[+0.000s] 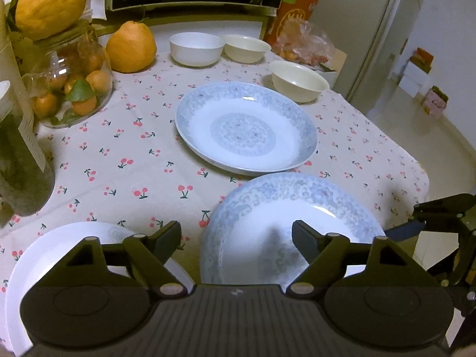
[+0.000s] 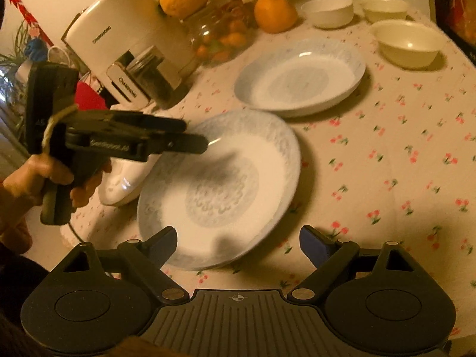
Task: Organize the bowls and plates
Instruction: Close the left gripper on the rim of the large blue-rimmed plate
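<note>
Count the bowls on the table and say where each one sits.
3. A white bowl stands at the far edge beside the large orange fruit; a cream bowl sits just right of it; another cream bowl stands nearer, by the far patterned plate. Others may be out of view.

We saw a cherry-print tablecloth [image 1: 125,154] under everything. A glass jar [image 1: 71,89] of small oranges stood at the left, one large citrus [image 1: 50,0] on its lid and another [image 1: 131,47] just beside it. A white appliance [image 2: 128,38] stood near the jar.
</note>
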{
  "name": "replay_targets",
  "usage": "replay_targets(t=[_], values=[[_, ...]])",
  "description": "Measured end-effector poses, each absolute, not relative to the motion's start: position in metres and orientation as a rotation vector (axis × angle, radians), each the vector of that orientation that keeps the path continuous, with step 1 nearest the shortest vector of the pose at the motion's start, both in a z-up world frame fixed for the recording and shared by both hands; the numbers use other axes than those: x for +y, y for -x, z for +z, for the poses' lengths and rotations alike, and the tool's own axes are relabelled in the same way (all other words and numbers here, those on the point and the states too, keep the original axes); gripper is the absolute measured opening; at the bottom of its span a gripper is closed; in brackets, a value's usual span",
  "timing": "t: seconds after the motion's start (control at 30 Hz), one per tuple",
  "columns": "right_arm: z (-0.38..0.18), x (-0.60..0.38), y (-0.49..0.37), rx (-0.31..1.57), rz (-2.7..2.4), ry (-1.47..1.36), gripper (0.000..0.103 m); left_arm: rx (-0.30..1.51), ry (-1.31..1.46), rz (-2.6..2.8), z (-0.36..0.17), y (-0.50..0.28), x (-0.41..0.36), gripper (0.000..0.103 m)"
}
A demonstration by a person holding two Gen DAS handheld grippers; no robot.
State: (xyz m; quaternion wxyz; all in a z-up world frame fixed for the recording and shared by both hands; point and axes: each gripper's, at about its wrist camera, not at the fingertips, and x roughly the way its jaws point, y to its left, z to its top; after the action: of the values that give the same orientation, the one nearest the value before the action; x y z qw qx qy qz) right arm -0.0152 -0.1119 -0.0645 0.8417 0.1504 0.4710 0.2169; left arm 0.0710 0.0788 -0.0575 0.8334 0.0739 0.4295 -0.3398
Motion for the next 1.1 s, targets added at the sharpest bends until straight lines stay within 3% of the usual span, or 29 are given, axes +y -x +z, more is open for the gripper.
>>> replay_targets(t=[0.47,0.73,0.87,1.03,1.1], values=[[-0.067,-0.104,0.014,0.985,0.43,-0.349,0.09,0.95,-0.165,-0.71,-0.064,-0.077,0.078,0.047],[-0.067,-0.101,0.013,0.985,0.415,-0.346,0.087,0.967,-0.165,-0.702,-0.067,-0.08,0.078,0.042],[-0.068,-0.101,0.011,0.994,0.413,-0.359,0.073,0.974,-0.17,-0.705,-0.068,-0.08,0.077,0.037],[-0.067,-0.101,0.012,0.99,0.386,-0.34,0.064,0.971,-0.175,-0.703,-0.068,-0.079,0.077,0.036],[-0.067,-0.101,0.013,0.987,0.365,-0.326,0.051,0.97,-0.176,-0.7,-0.067,-0.079,0.077,0.036]])
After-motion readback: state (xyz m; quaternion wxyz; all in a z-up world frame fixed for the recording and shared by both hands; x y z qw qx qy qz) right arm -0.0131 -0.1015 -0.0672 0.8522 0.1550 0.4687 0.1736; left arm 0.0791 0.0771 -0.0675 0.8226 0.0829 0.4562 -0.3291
